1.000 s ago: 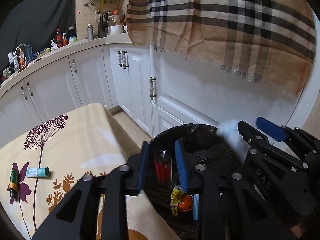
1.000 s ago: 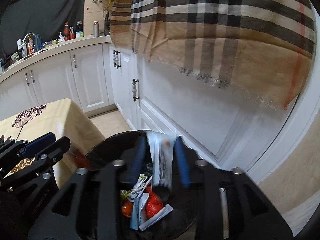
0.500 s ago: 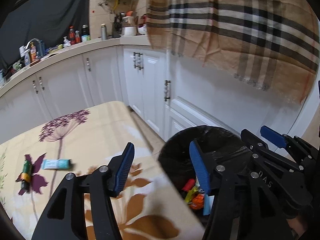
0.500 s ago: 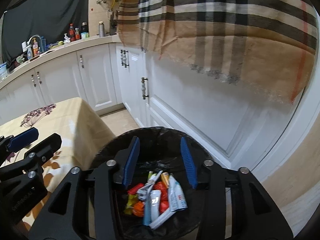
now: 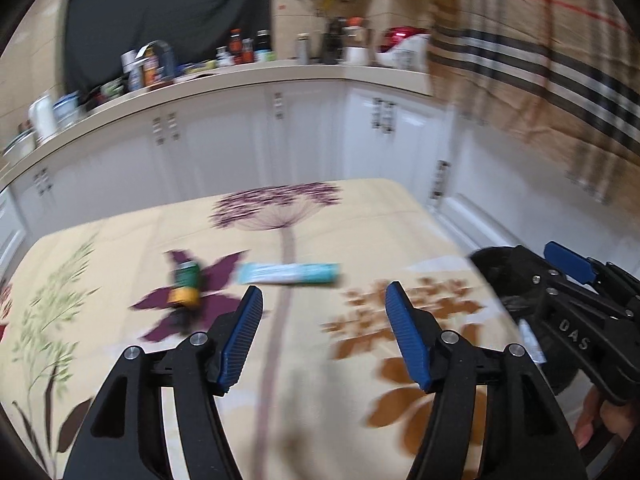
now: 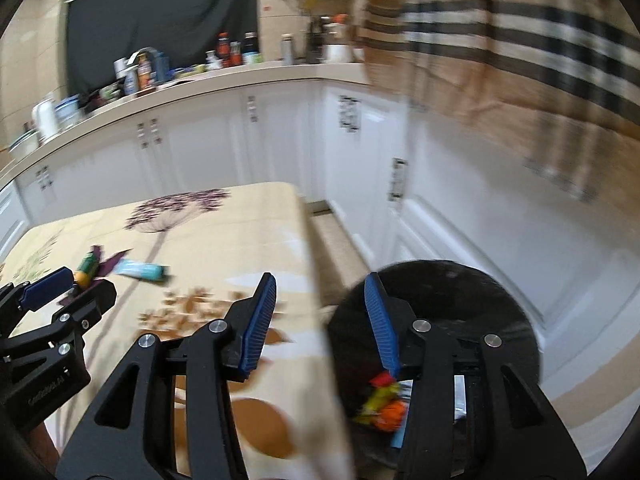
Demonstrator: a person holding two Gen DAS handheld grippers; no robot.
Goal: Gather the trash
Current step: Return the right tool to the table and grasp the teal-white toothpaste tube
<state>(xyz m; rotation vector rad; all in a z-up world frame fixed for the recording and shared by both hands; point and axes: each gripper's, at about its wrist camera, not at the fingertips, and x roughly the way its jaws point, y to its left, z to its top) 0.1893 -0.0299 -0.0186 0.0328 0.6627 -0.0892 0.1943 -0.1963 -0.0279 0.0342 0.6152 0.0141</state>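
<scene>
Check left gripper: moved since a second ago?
Yes. The left gripper swung from over the bin to over the table, toward the tube; jaws have been opening, empty.

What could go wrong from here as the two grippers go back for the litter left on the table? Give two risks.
1. The left gripper and right gripper travel side by side, so reaching for the neighbouring green tube and teal tube may make them collide.
2. The black bin stands beside the table edge; a rushed drop could miss it.
</scene>
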